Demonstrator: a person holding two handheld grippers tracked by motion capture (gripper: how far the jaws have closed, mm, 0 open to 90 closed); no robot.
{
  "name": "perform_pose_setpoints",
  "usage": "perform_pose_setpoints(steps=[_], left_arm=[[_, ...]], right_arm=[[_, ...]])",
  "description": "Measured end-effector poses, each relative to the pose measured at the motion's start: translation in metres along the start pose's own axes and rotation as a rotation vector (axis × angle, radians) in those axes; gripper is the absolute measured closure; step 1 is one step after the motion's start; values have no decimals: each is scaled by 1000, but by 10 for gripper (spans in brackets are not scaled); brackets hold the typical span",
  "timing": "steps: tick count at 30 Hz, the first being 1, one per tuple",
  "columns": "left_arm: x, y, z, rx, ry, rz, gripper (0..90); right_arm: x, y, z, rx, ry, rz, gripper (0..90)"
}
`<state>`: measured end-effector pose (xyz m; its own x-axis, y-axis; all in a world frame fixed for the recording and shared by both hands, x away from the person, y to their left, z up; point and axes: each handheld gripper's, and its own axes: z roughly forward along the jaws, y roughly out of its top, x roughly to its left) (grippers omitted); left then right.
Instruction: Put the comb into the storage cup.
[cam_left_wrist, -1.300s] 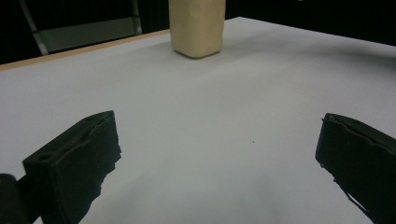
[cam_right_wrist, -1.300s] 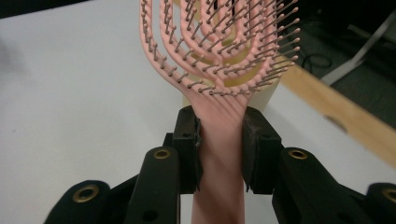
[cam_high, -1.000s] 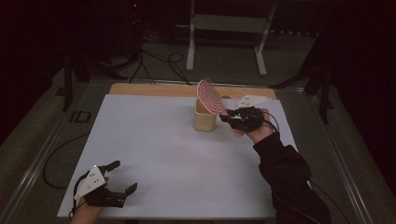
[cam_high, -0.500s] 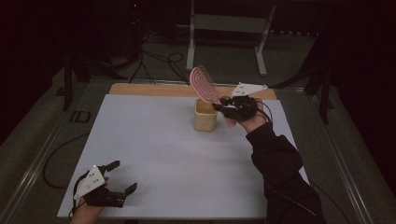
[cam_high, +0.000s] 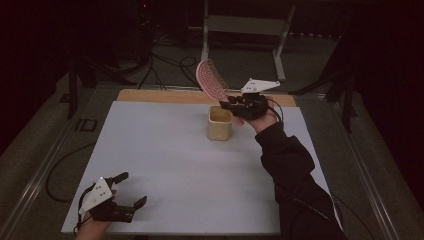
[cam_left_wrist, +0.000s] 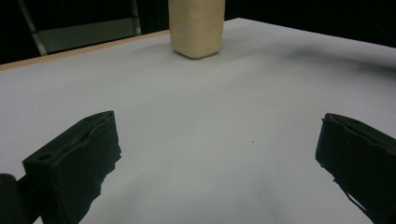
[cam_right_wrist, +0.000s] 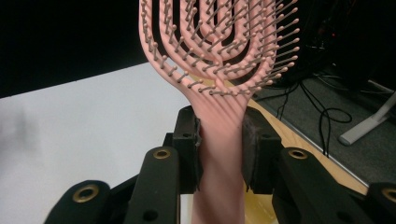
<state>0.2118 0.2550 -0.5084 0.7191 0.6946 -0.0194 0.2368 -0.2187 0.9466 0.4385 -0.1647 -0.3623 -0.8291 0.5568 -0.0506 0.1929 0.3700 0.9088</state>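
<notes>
A pink vented hairbrush (cam_high: 211, 79) (cam_right_wrist: 219, 51) is held in the air by its handle, head tilted up and to the left. My right gripper (cam_high: 231, 104) (cam_right_wrist: 220, 140) is shut on that handle, above and just right of a cream square cup (cam_high: 220, 123) (cam_left_wrist: 196, 25) standing at the back middle of the white table (cam_high: 165, 170). My left gripper (cam_high: 131, 190) (cam_left_wrist: 219, 158) rests near the table's front left corner, jaws wide apart with nothing between them, facing the cup from a distance.
A wooden strip (cam_high: 160, 95) runs along the table's far edge. Cables (cam_high: 165, 67) and a metal stand (cam_high: 245, 30) lie on the dark floor behind. A dark sleeve (cam_high: 295, 175) stretches over the table's right side.
The right gripper has lifted the hairbrush up and away from the cup, toward the far edge; the brush head now stands higher and clear of the cup. The left gripper has kept still.
</notes>
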Motion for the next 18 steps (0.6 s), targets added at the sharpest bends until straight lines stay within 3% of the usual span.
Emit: perform_pose_setpoints(steps=[18], left_arm=[[0,0,-1,-4,-2,-3,0]], right_arm=[[-11,10,25,-67,12,9,708]])
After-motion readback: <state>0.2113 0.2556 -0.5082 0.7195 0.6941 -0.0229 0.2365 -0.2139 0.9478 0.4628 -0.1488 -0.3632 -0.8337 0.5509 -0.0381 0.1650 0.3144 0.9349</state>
